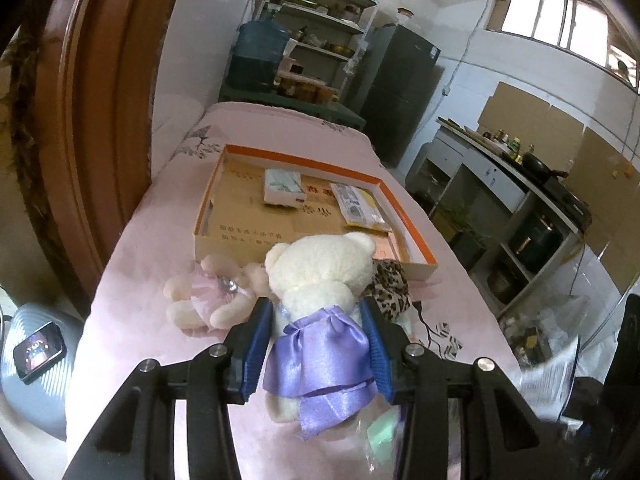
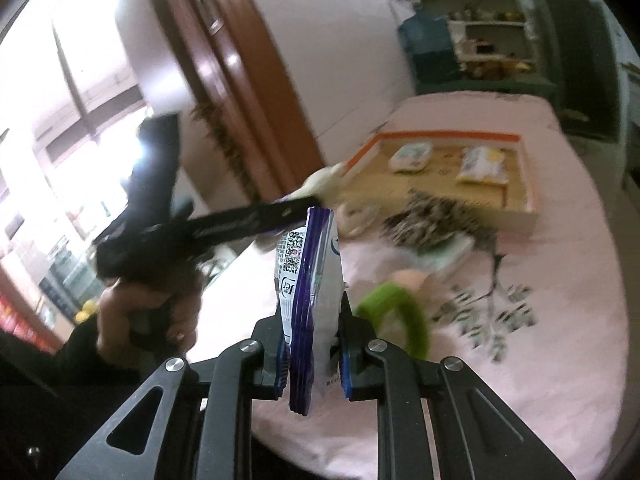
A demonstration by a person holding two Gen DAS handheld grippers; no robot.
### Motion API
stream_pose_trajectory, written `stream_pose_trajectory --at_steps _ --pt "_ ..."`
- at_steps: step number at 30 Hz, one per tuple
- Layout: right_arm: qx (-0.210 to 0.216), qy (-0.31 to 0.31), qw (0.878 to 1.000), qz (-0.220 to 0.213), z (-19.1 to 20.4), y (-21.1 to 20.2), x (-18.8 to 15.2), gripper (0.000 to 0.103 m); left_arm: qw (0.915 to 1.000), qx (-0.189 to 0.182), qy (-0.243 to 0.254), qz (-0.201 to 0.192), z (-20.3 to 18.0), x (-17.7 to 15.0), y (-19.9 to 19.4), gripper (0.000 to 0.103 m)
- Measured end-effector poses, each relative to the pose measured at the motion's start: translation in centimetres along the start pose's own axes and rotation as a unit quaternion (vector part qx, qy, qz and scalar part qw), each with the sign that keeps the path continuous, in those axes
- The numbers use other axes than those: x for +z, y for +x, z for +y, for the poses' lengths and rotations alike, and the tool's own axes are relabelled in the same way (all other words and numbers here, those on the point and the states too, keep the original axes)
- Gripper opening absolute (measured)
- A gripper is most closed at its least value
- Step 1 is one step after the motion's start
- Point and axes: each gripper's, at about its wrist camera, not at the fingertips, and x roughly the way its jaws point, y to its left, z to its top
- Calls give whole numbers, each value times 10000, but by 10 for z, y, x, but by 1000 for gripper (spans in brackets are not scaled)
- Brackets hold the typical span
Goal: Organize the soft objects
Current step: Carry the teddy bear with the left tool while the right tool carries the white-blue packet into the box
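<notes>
presently a cream plush teddy bear in a shiny lilac satin dress [image 1: 320, 312] is clamped at its waist between the blue ribbed pads of the left gripper [image 1: 318, 320], with its head up and its back to the camera. just behind the bear, on the pink tablecloth [image 1: 132, 320], a smaller cream bear in a pale pink dress [image 1: 208, 300] is seen lying on its back, and a leopard-print soft item [image 1: 390, 284] is seen to its right. beyond these, a shallow cardboard tray with an orange rim [image 1: 412, 216] is set on the table; a white tissue packet [image 1: 282, 188] and a yellow-and-white flat pouch [image 1: 360, 208] lie inside it.

in the right wrist view, a white and purple plastic packet with a qr code [image 2: 308, 300] is pinched edge-on and upright between the nearly closed pads of the right gripper [image 2: 314, 344]. a green curved soft item [image 2: 396, 312] is seen on the cloth just behind it, blurred. to the left, the person's hand [image 2: 148, 316] is seen wrapped around the other tool's handle.
</notes>
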Motion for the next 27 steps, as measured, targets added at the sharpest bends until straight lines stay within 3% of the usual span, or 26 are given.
stream_pose_trajectory --at_steps 10,27 --pt "-712 357 9952 -572 -36 -3 33 19 9995 256 69 -152 -6 16 5 45" --pt "-828 649 9917 -743 -67 15 63 19 9985 523 76 -152 -9 43 33 45"
